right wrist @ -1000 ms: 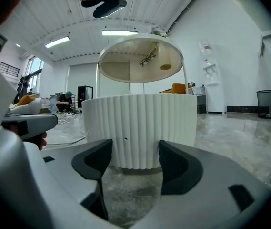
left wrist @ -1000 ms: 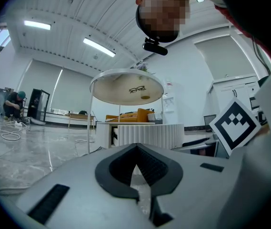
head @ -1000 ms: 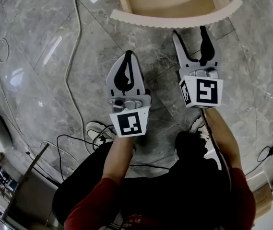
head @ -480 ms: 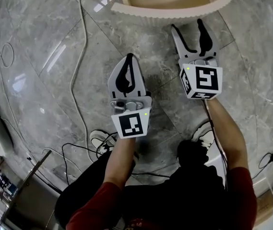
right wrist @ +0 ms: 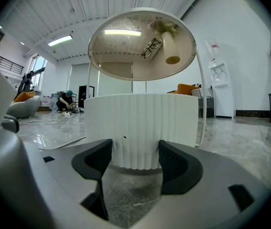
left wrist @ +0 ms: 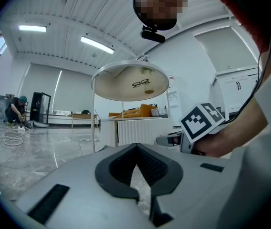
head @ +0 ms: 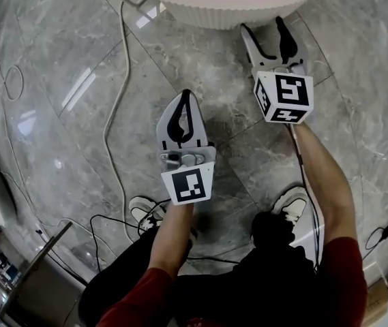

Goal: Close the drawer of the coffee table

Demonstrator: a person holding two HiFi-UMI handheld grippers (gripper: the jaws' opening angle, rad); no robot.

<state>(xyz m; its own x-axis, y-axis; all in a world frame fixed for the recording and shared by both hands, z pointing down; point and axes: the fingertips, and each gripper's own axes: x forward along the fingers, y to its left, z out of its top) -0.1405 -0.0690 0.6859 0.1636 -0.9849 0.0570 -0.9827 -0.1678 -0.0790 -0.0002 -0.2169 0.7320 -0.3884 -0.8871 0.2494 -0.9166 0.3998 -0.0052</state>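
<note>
Pushed farther in since a second ago, the drawer point(head: 238, 7) is now found at the very top edge of the head view, under the round glass top of the table point(right wrist: 142, 42), and the right tongs point(head: 262, 24) have been brought forward with it. Its front is seen as a white, vertically ribbed, curved panel, with pale wood behind. The right tongs are held spread and empty, their tips close against the ribbed front; actual contact cannot be made out. The left tongs point(head: 185, 98) are kept pressed together on nothing, above the marble floor point(head: 64, 80). Only black-and-white square markers are carried on the cubes point(head: 284, 97). Most of the drawer is cut off by the frame.
</note>
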